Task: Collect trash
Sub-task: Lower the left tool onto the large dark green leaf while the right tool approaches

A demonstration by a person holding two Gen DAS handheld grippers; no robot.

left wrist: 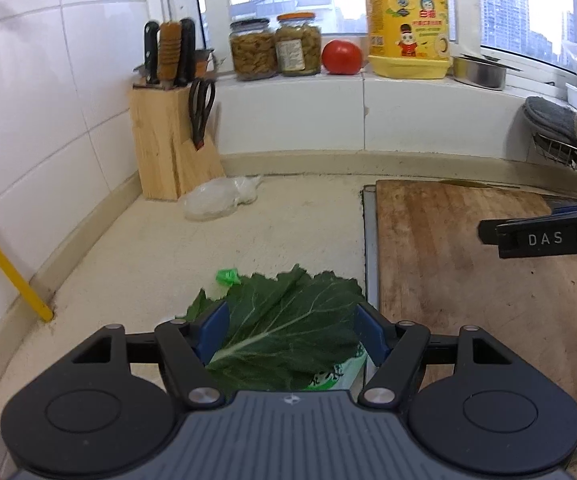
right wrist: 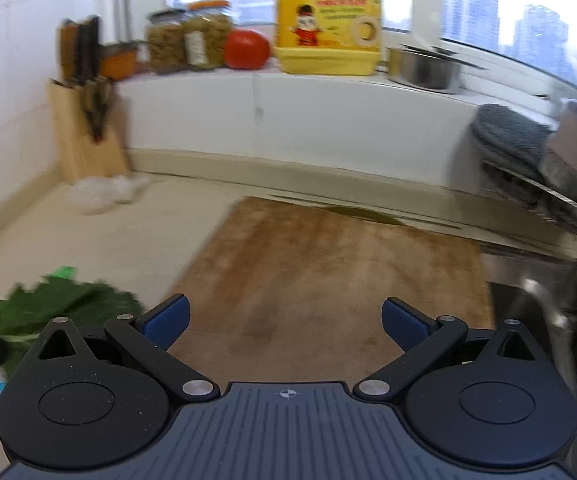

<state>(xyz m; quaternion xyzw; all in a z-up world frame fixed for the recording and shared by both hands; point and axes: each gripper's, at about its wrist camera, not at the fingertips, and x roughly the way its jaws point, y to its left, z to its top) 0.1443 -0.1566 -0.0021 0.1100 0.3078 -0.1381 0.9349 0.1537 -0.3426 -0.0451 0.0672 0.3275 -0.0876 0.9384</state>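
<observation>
A large dark green vegetable leaf (left wrist: 288, 320) lies on the beige counter, resting on a green-and-white wrapper (left wrist: 340, 372). My left gripper (left wrist: 291, 330) is open, its blue fingers standing on either side of the leaf. A small bright green scrap (left wrist: 227, 277) sits just beyond the leaf. Crumpled clear plastic (left wrist: 220, 198) lies by the knife block. My right gripper (right wrist: 285, 316) is open with nothing in it above the wooden cutting board (right wrist: 328, 264); the left wrist view shows it (left wrist: 492, 232) from the side. The right wrist view is blurred, with the leaf (right wrist: 60, 308) at lower left.
A wooden knife block (left wrist: 164, 144) with scissors stands in the back left corner. On the window ledge are two jars (left wrist: 276, 48), a tomato (left wrist: 341, 57), a yellow detergent jug (left wrist: 406, 20) and a steel pot (left wrist: 480, 70). A wire rack (left wrist: 572, 152) and steel sink (right wrist: 528, 300) lie right.
</observation>
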